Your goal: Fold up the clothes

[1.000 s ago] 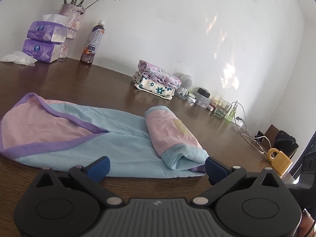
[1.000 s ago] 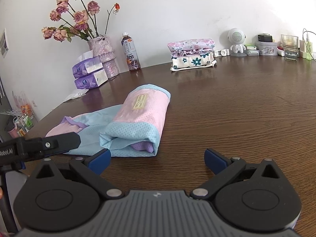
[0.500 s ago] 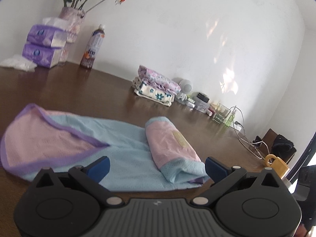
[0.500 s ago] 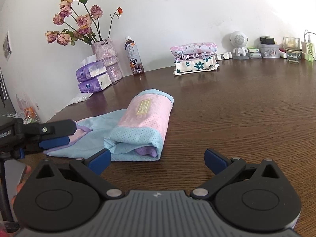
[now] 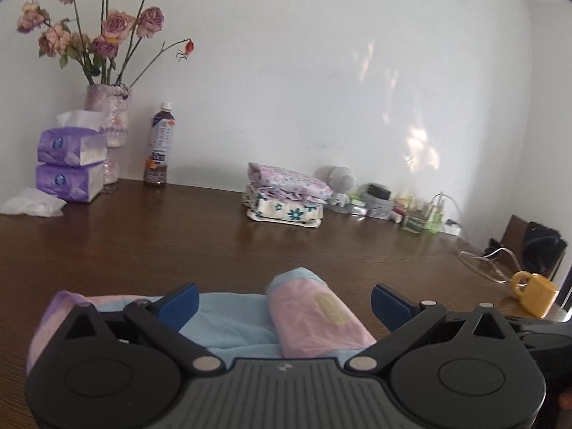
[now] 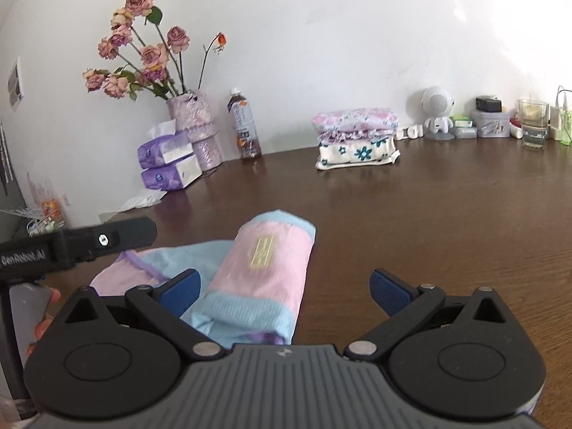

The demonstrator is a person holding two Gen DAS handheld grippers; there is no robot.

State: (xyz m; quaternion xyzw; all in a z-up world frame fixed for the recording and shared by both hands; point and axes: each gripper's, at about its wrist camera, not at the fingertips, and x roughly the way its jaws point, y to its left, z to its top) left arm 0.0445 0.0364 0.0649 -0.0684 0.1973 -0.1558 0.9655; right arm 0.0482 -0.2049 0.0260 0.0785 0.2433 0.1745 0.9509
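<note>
A pink and light-blue garment [image 5: 314, 318] [image 6: 264, 268] lies on the brown table, its right part rolled into a thick fold, its left part spread flat with purple trim. My left gripper [image 5: 284, 302] hovers open just in front of it, nothing between its blue pads. My right gripper [image 6: 284, 289] is open too, raised near the roll's near end. The left gripper's black body [image 6: 71, 243] shows at the left of the right wrist view, held by a hand [image 6: 43, 318].
A stack of folded clothes [image 5: 286, 196] [image 6: 357, 136] sits by the wall. A vase of roses [image 6: 193, 121], tissue packs [image 5: 68, 164], a bottle [image 5: 159, 146], a small white figure [image 6: 436, 114], a glass [image 6: 532, 123] and a yellow mug [image 5: 532, 293] line the table's edges.
Both grippers have lifted and tilted upward, so the garment sits lower in each view. The garment itself has not moved. Both stay open.
</note>
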